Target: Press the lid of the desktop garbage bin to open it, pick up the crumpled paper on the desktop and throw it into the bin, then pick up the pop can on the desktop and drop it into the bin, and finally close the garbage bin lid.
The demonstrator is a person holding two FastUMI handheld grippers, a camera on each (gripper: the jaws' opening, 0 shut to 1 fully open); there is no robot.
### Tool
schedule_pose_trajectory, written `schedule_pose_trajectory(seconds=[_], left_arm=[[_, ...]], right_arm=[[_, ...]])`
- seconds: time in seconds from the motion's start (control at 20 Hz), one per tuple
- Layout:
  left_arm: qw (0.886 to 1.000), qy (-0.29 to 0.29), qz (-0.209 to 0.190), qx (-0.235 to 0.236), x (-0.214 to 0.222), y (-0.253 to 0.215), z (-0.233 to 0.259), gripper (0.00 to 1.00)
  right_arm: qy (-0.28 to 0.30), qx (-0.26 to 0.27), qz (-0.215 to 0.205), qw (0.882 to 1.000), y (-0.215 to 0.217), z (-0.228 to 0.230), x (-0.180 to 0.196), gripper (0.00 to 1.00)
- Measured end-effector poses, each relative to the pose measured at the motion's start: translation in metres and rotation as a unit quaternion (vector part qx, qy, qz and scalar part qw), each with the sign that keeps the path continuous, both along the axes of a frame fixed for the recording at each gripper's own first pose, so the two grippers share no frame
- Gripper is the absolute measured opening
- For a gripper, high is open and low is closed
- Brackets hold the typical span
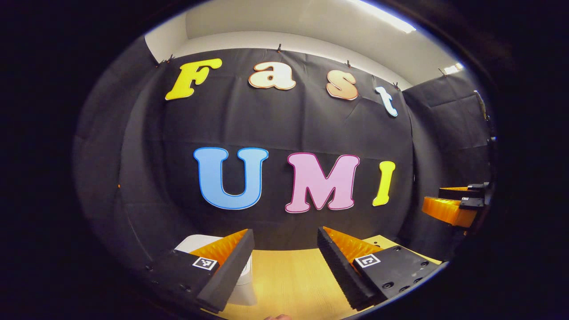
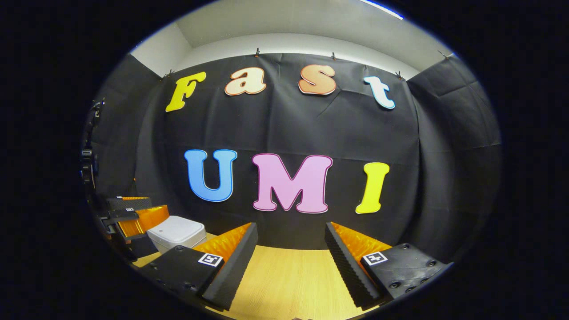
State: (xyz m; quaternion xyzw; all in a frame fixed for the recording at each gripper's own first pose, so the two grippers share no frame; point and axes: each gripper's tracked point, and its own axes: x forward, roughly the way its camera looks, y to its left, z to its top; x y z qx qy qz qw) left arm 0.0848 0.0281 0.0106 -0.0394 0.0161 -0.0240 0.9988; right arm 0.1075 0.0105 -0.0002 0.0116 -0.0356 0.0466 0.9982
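In the left gripper view, your left gripper (image 1: 284, 253) is held level above the wooden table (image 1: 289, 280), its two fingers spread apart and grasping nothing. The white garbage bin (image 1: 240, 278) sits at the lower left of the frame, partly hidden behind the left finger, very close. In the right gripper view, your right gripper (image 2: 291, 258) is likewise released and empty; there the bin (image 2: 177, 233) lies far off at the lower left, lid down, just beside your other gripper. Your left gripper is much the nearer one for pressing the lid. I cannot make out the paper or can.
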Motion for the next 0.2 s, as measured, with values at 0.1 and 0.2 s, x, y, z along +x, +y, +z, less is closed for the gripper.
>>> schedule_pose_trajectory(seconds=[0.1, 0.2], left_arm=[[1.0, 0.0, 0.018, -0.012, -0.018, 0.0, 0.003, 0.96], [0.999, -0.004, 0.04, -0.021, -0.028, 0.006, 0.002, 0.96]], right_arm=[[-0.006, 0.0, 0.012, 1.0, 0.0, -0.003, 0.001, 0.98], [-0.009, -0.008, 0.027, 1.0, 0.004, -0.006, 0.005, 0.98]])
